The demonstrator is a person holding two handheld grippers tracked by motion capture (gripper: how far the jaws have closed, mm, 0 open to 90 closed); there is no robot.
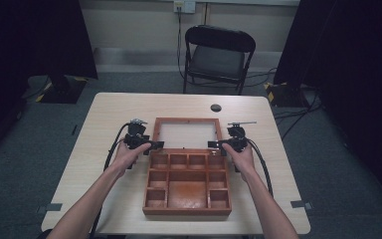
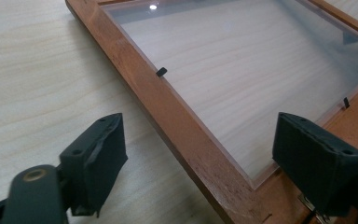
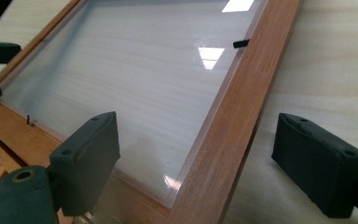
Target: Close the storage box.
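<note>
We note the glazed lid (image 1: 187, 135) lying flat on the counter (image 1: 104, 129) beyond the compartment box (image 1: 187, 183), its side rails running straight ahead between the spread pads of the left tool (image 1: 150, 145) and right tool (image 1: 216, 145), neither pinching yet.

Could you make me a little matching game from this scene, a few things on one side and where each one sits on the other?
Things:
1. folding chair
2. glazed lid
3. compartment box
4. left gripper

Places:
A. lying open flat on the table, beyond the compartments
B. on the floor beyond the table's far edge
C. at the lid's left rail, jaws apart on either side of it
D. nearest the person, between the forearms

Pairs: 1-B, 2-A, 3-D, 4-C
</note>
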